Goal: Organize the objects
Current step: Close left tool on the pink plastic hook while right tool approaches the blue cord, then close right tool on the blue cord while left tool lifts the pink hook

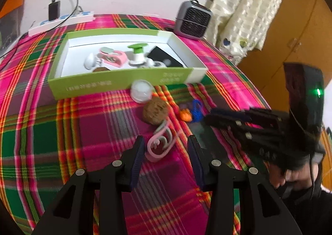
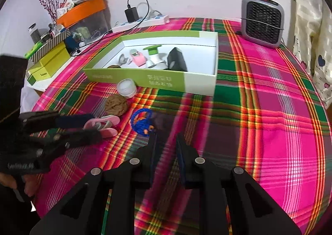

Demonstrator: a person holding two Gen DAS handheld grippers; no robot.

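Left claw (image 1: pixel 166 141) gapes around the pink clip (image 1: pixel 158 145), right claw (image 2: pixel 166 137) shut empty: you're mid-pickup, so squeeze, then carry to the box (image 1: pixel 124 83).

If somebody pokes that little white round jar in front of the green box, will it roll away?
Probably not while upright: the white round jar looks squat and seems to sit flat on the plaid cloth. Knocked onto its side, its round wall could roll. It looks smooth, so the pads may slip somewhat.

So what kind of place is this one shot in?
Probably a home room: a table under a plaid cloth, a small heater by a curtain, and a power strip against the wall.
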